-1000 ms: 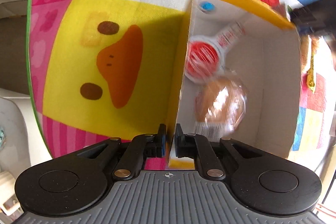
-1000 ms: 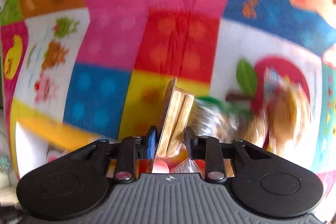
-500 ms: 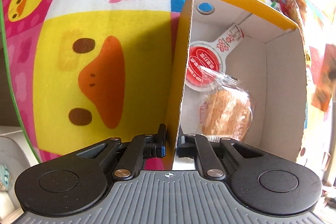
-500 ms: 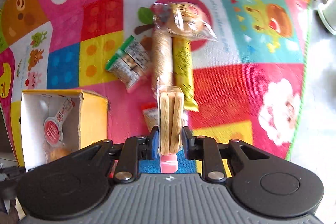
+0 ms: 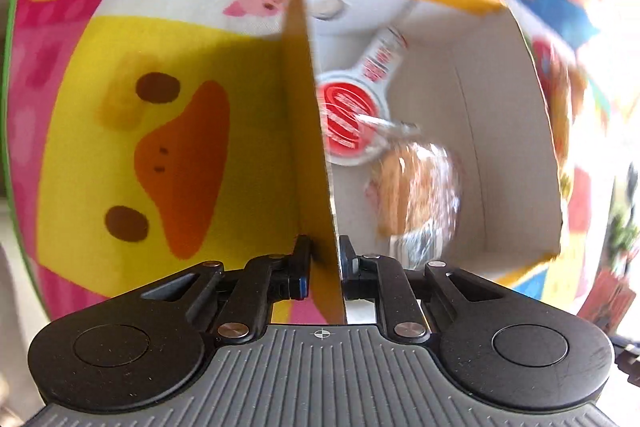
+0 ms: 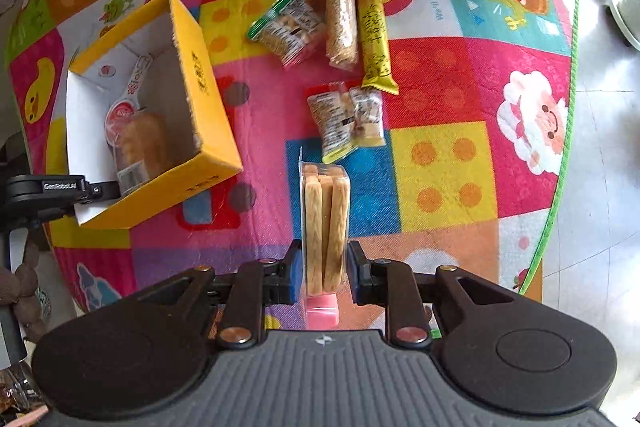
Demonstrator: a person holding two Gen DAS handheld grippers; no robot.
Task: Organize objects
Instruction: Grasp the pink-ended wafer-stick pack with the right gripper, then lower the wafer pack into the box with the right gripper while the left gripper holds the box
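Gripping near wall of yellow box (image 5: 308, 131), left gripper (image 5: 324, 259) has jaws closed narrow on cardboard edge. Box (image 6: 200, 75) sits on colourful play mat (image 6: 440, 163), left of scattered snacks. Inside box: red-lidded sachet (image 5: 344, 119) and wrapped bread (image 5: 416, 195), touching. Right gripper (image 6: 322, 267) clamps clear biscuit pack (image 6: 325, 219) upright between fingers, above mat, right of box. Yellow bar (image 6: 374, 39), oat bar (image 6: 341, 23) and small packets (image 6: 346, 119) lie farther out on mat.
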